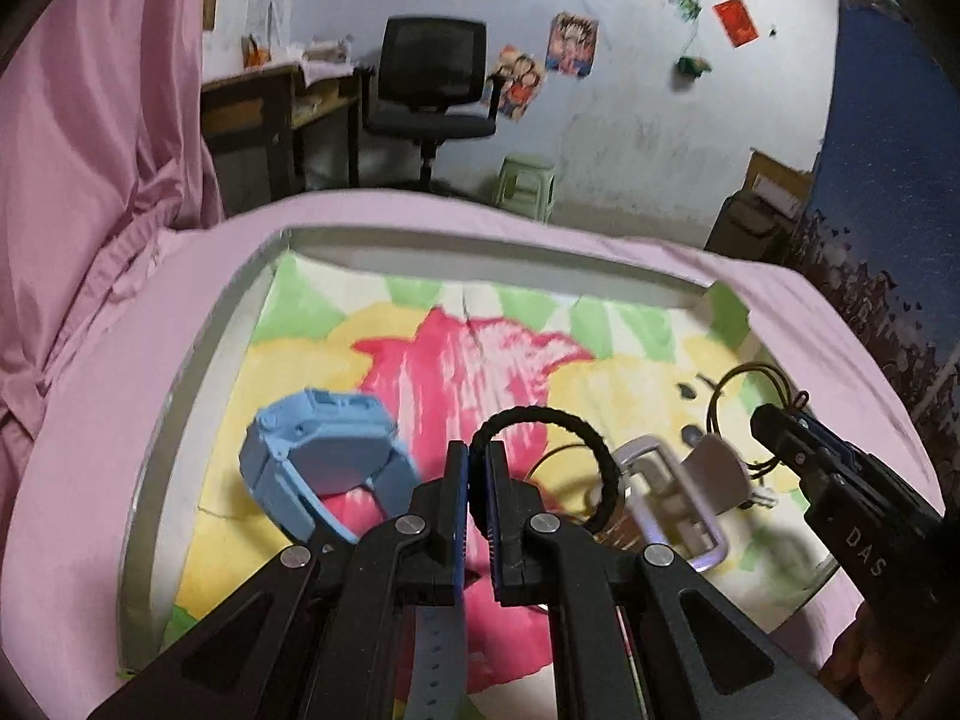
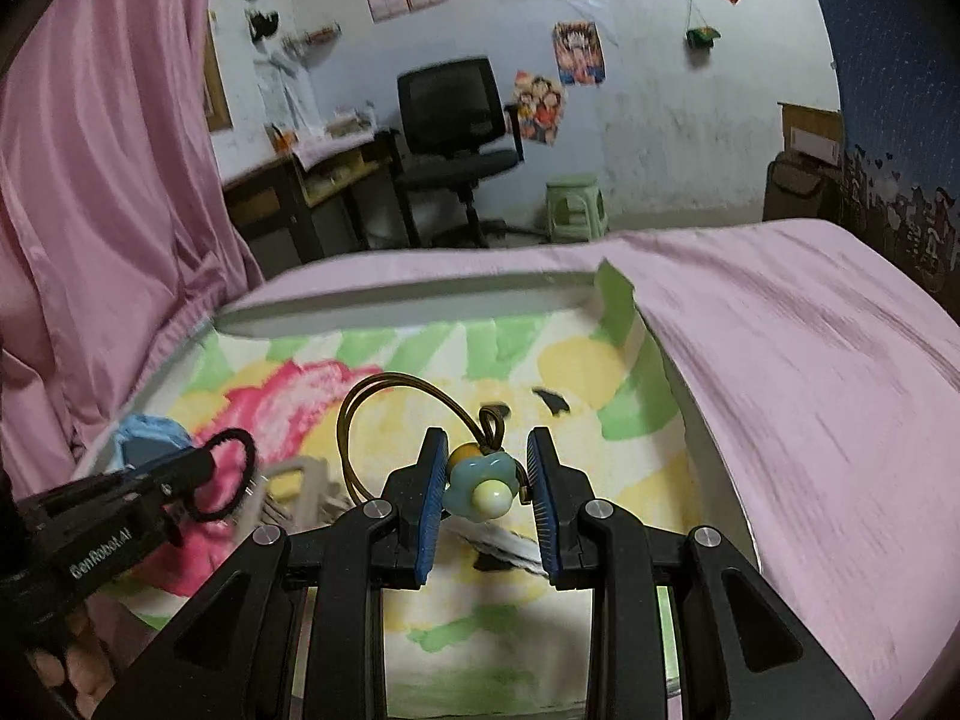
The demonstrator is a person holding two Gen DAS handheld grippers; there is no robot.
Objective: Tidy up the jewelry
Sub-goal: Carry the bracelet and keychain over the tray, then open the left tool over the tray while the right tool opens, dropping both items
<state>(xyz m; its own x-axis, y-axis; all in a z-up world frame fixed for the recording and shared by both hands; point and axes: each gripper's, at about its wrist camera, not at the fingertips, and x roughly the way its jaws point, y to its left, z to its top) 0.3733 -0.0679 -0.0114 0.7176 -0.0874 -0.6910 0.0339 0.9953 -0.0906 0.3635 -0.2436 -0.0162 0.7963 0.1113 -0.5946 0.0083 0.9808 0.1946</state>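
Jewelry lifted over a tray [image 1: 198, 354] on a pink bed [image 1: 102, 396].
Left gripper [image 1: 478, 474] clenched on black hair tie [image 1: 555, 420], near centre; right gripper [image 2: 487, 477] pinching flower-charm hair tie [image 2: 480, 483]; blue watch [image 1: 324, 468] lying left.

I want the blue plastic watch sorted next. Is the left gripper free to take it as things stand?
Probably not yet. The left gripper is shut on a black braided hair tie, so it would have to drop that first. The blue plastic watch itself lies uncovered just left of its fingers.
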